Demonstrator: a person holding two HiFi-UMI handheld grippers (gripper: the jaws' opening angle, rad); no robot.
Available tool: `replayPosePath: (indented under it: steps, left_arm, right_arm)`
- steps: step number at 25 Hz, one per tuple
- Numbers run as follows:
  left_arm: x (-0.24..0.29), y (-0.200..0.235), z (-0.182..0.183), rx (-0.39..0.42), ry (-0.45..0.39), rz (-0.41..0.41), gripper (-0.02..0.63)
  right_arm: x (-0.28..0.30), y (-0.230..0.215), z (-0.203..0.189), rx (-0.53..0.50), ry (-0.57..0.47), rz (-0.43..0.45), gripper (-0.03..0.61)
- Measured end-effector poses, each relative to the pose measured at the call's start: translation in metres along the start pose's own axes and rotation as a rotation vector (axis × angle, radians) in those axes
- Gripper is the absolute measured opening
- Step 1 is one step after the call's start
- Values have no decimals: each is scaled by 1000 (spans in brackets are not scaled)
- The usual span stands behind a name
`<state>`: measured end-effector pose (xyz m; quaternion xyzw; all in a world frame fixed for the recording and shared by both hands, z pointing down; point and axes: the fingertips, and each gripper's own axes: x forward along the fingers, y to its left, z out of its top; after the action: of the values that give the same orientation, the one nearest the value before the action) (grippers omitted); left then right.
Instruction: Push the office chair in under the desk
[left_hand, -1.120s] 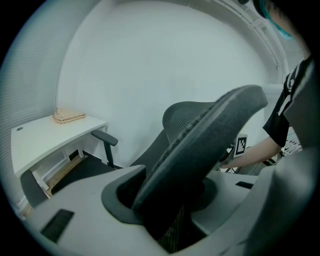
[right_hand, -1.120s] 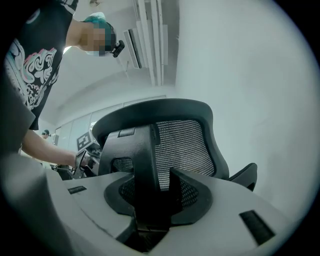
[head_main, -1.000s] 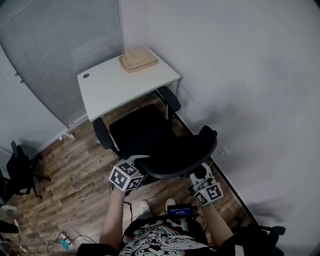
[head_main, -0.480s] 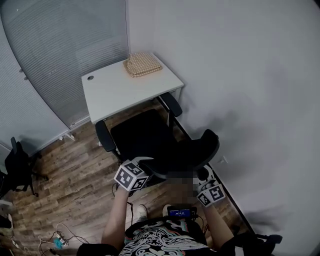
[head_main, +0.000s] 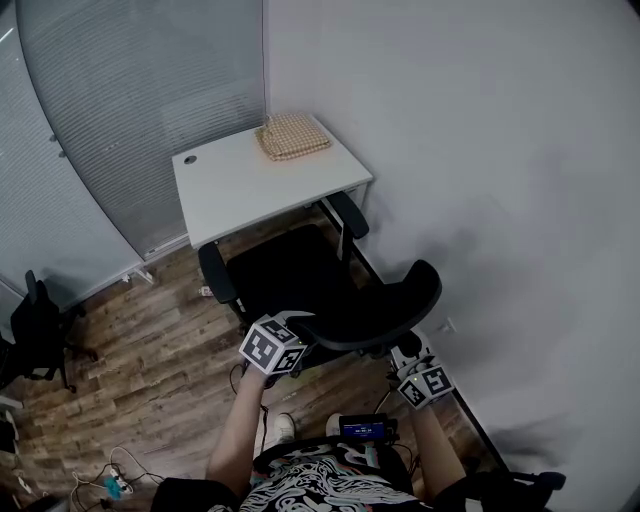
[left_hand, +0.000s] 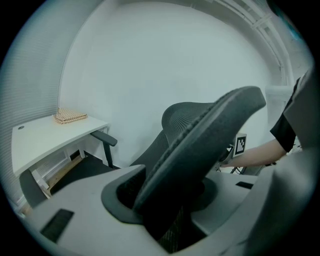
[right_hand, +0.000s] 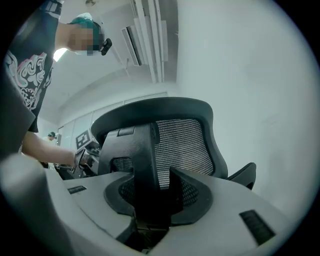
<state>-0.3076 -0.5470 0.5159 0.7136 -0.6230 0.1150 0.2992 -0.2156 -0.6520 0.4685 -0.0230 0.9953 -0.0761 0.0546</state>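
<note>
A black office chair (head_main: 290, 272) faces the white desk (head_main: 250, 185), its seat front and armrests at the desk's near edge. Its curved backrest (head_main: 385, 308) is nearest me. At the backrest's left end, my left gripper (head_main: 291, 332) is shut on the padded rim (left_hand: 200, 145), which runs slantwise between the jaws of the left gripper (left_hand: 170, 197). Lower right behind the backrest, my right gripper (head_main: 408, 358) is shut on the chair's upright back support (right_hand: 145, 165); the mesh (right_hand: 182, 145) shows past the right gripper (right_hand: 150, 202).
A beige woven mat (head_main: 293, 135) lies on the desk's far right corner. The white wall runs close along the chair's right side. Blinds (head_main: 130, 90) stand behind the desk. Another dark chair (head_main: 40, 335) and floor cables (head_main: 115, 480) are at the left.
The chair, with both grippers still on its backrest, has edged slightly toward the desk, and the head view has shifted with it. Neither grip has changed.
</note>
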Motion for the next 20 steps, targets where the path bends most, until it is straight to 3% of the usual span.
replayPosePath:
  steps: [3, 9, 13, 17, 20]
  left_arm:
    - [-1, 0, 1, -12, -5, 11, 180]
    - [-5, 5, -6, -140, -23, 9, 241]
    - [-14, 8, -5, -129, -46, 85, 242]
    - [-24, 15, -8, -138, -92, 179, 308]
    - [-36, 14, -9, -67, -121, 236, 323]
  right_arm:
    - [-1, 0, 1, -13, 8, -1, 140]
    - [1, -2, -2, -31, 54, -36, 149]
    - [0, -2, -1, -50, 101, -79, 150]
    - [-13, -2, -2, -38, 96, -83, 153]
    - [-26, 0, -4, 2, 85, -85, 155]
